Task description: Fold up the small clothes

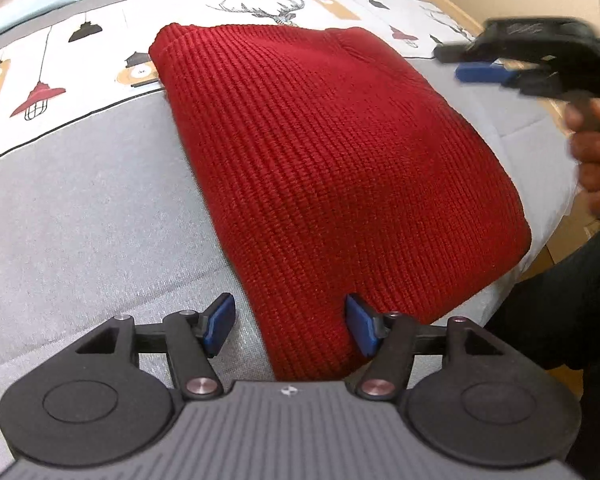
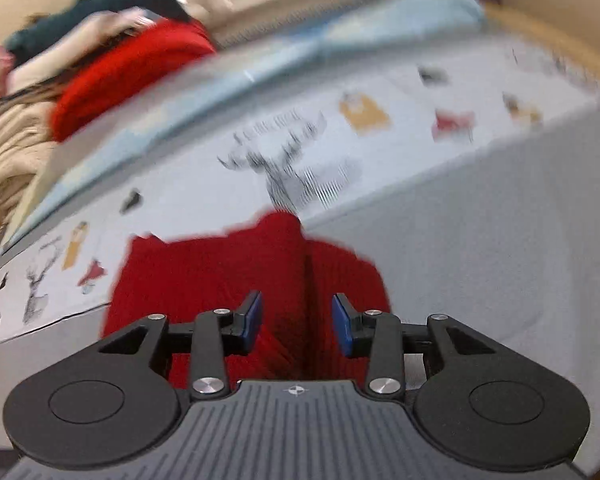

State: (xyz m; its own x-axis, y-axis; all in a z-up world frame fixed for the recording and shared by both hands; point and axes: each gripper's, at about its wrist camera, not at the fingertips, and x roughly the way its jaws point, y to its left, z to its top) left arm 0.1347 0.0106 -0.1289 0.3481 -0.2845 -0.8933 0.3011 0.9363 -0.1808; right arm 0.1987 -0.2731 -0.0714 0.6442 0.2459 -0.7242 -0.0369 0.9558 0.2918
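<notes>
The red knit garment lies flat on the bed, already folded into a long slab. Its long axis runs away from the left tongs toward the patterned band of the bedcover, leaning a little leftward at the far end. The near end sits right at the left tongs, which are spread wide and grip nothing: one pad rests over the knit's near edge, the other over bare grey cover just beside it. So the left side is plainly the nearer one for the next pinch.

The right tongs are also spread and empty, hanging over the garment's far-right part; in the left view they show near its upper right corner. The right view is smeared, so whether they touch the cloth cannot be told. A pile of other clothes lies beyond the bed's far edge. No container is in sight.
</notes>
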